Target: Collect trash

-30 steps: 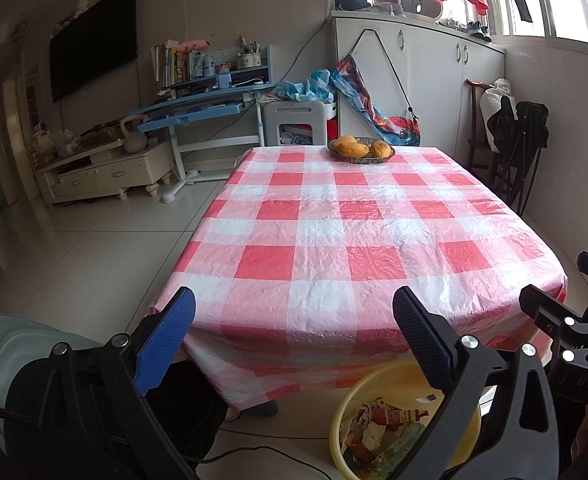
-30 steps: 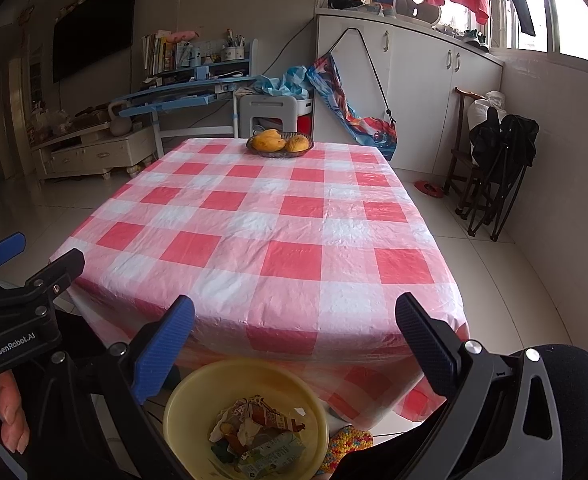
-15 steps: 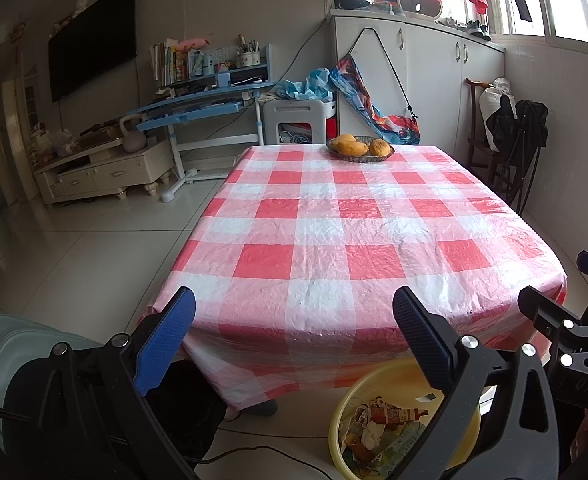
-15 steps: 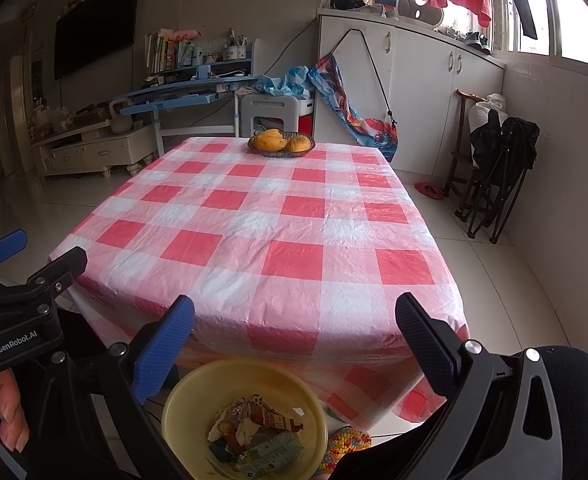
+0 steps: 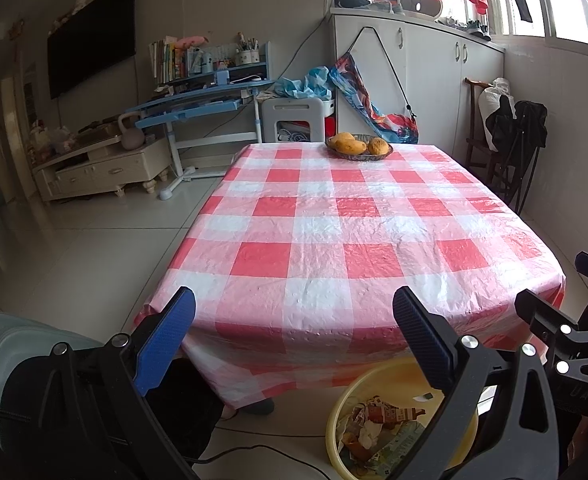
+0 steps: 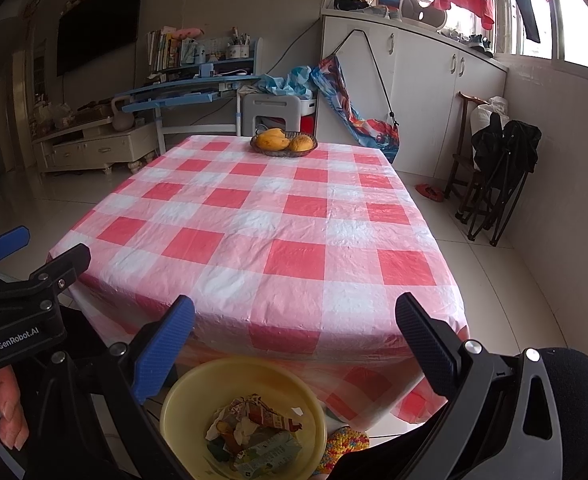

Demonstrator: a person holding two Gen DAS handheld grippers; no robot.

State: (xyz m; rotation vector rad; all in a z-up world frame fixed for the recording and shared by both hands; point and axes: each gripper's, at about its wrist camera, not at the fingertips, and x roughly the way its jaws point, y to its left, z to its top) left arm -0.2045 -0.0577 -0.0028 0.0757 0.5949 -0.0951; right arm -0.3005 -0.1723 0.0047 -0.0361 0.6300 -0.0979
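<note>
Both claws hang at the near edge of the surface (image 5: 334, 240), which is draped in a red-and-white checked plastic cloth (image 6: 278, 240). The left claw (image 5: 294, 328) stands wide, its blue-padded finger and its black one far apart with nothing between them. The right claw (image 6: 294, 332) is just as wide and also carries nothing. In the right wrist view the left claw shows at the left edge, with the fingers of the person's hand (image 6: 8, 408) wrapped below it.

The trash (image 6: 254, 436), crumpled wrappers and a flattened carton, lies in a yellow plastic basin (image 6: 182, 396) on the floor, just below the near edge of the surface and partly under the hanging cloth. In the left wrist view the same basin (image 5: 342, 408) sits low and to the right, partly hidden behind the black finger.

At the far end of the surface rests a dark woven bowl (image 5: 359, 155) holding mangoes (image 5: 348, 143). Beyond it stand a blue desk (image 5: 198, 104) with books, a wall television (image 5: 90, 32) and white cabinets (image 5: 426, 80).
</note>
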